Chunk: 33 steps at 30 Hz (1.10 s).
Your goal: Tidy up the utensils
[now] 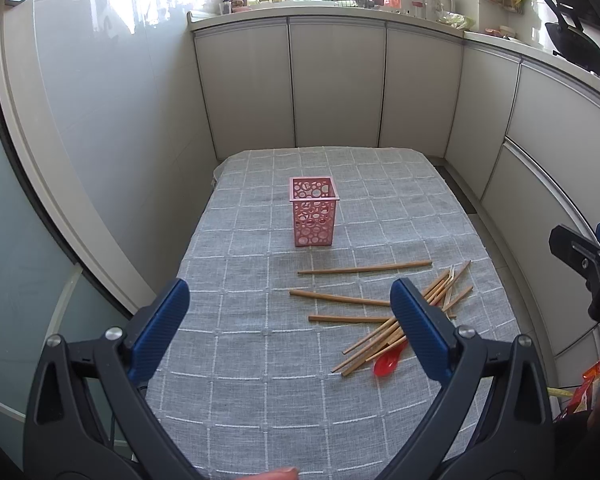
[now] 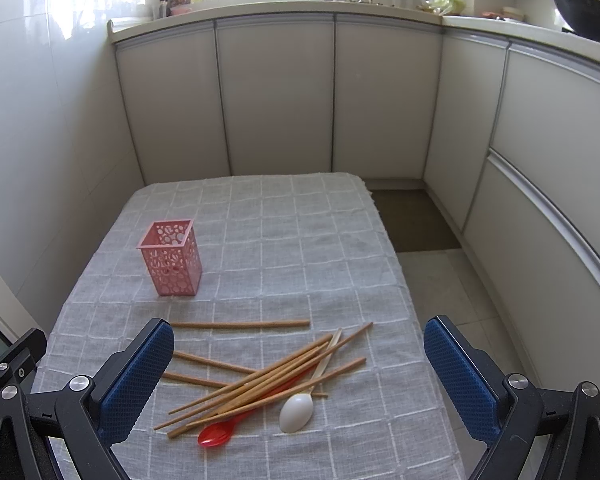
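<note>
Utensils lie loose on the grey checked tabletop point(image 2: 260, 240), none yet gathered. Going left to right: the left tongs point(image 1: 290, 320) hang wide and empty above the near cloth. The pink perforated holder point(image 2: 171, 264) stands upright and empty toward the far left. Just right of it three single chopsticks point(image 2: 240, 324) lie apart from one another. Then comes the crossed chopstick pile point(image 2: 268, 380), lying over a red spoon point(image 2: 216, 434) with a white spoon point(image 2: 297, 412) touching its right edge. The right tongs point(image 2: 296, 384) hover over that pile, spread wide and holding nothing.

The step in hand looks like a first pick. A lone stick is probably the cleaner start, since the pile would likely shift if pinched. Closing near a stick's middle should keep it level. Tipping it upright before lowering it into the holder ought to stop it catching the rim or toppling the light basket.
</note>
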Tool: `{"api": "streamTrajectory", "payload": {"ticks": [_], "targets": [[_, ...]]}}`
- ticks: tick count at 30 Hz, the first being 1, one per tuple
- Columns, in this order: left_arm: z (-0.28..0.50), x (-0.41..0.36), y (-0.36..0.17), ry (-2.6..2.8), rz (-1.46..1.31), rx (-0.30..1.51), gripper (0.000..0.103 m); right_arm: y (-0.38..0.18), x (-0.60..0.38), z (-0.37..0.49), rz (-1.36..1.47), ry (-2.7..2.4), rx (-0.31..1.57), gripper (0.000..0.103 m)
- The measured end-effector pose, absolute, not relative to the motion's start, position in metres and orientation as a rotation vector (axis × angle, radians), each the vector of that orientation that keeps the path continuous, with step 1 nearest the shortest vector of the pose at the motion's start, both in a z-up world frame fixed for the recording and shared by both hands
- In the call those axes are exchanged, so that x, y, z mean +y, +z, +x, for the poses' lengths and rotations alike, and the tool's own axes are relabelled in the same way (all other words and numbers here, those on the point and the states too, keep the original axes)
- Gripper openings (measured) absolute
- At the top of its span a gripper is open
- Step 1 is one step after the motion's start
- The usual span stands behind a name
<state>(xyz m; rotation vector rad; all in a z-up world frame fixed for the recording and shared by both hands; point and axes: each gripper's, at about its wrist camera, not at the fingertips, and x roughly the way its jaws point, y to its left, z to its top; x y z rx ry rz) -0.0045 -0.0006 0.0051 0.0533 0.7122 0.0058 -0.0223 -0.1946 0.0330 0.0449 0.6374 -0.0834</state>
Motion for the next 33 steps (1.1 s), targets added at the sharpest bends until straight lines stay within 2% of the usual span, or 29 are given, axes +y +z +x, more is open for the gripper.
{"api": "streamTrajectory", "payload": {"ticks": [10, 18, 28, 29, 30, 33], "targets": [[-0.001, 0.0, 0.006, 0.008, 0.057, 0.719, 0.1, 0.031, -0.197, -0.018, 0.048, -0.082, 0.653, 0.103], [0.03, -0.011, -0.006, -0.018, 0.105, 0.739, 0.1, 0.021, -0.222, 0.018, 0.093, -0.108, 0.764, 0.103], [0.109, -0.053, -0.051, -0.238, 0.142, 0.935, 0.1, -0.032, -0.269, 0.095, 0.237, -0.099, 0.976, 0.103], [0.118, -0.06, -0.06, -0.265, 0.15, 0.965, 0.099, -0.042, -0.276, 0.1, 0.274, -0.088, 0.996, 0.103], [0.127, -0.067, -0.071, -0.292, 0.166, 0.992, 0.092, -0.054, -0.281, 0.106, 0.311, -0.072, 1.03, 0.102], [0.149, -0.092, -0.098, -0.356, 0.228, 1.044, 0.079, -0.08, -0.298, 0.122, 0.438, -0.021, 1.11, 0.091]]}}
